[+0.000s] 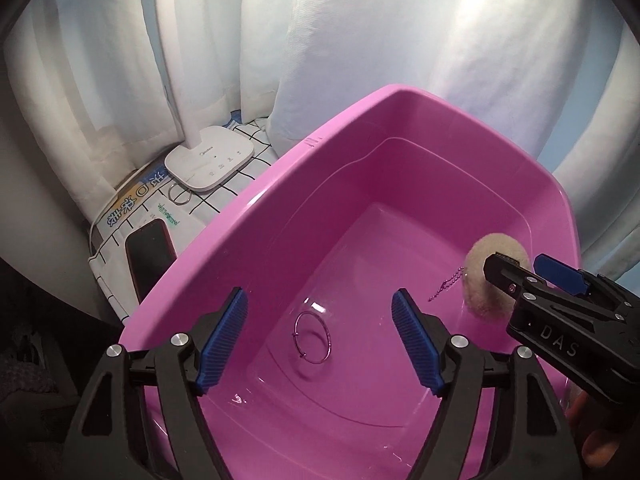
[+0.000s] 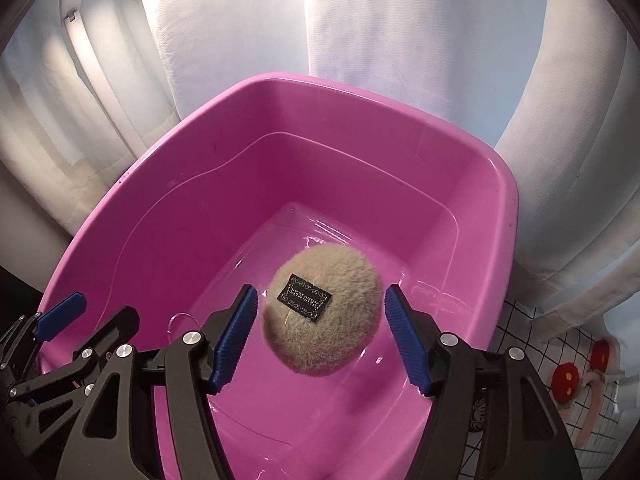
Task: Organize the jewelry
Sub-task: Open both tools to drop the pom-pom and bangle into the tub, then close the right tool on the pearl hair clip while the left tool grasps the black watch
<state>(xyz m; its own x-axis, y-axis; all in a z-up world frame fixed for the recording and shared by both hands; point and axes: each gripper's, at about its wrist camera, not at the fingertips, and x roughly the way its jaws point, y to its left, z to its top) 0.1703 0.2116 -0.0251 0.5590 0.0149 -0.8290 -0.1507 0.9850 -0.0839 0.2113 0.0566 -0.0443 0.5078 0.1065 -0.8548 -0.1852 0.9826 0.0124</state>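
Note:
A pink plastic tub (image 1: 256, 216) fills both views. A thin silver bangle (image 1: 313, 336) lies on its bottom, just ahead of my open, empty left gripper (image 1: 320, 340). A beige fuzzy round pouch (image 2: 322, 312) with a black label and a small bead chain (image 1: 446, 286) is in mid-air over the tub, between the spread fingers of my right gripper (image 2: 320, 332) without touching them. The right gripper also shows in the left wrist view (image 1: 532, 276), the pouch (image 1: 480, 280) just beyond it. The bangle shows faintly in the right wrist view (image 2: 182, 320).
Left of the tub on a grid-patterned cloth (image 1: 240, 192) are a white lamp base (image 1: 210, 164), a second silver ring (image 1: 179, 196) and a dark phone (image 1: 150, 256). White curtains (image 1: 360, 40) hang behind. A cloth with red and pink figures (image 2: 576, 380) lies right of the tub.

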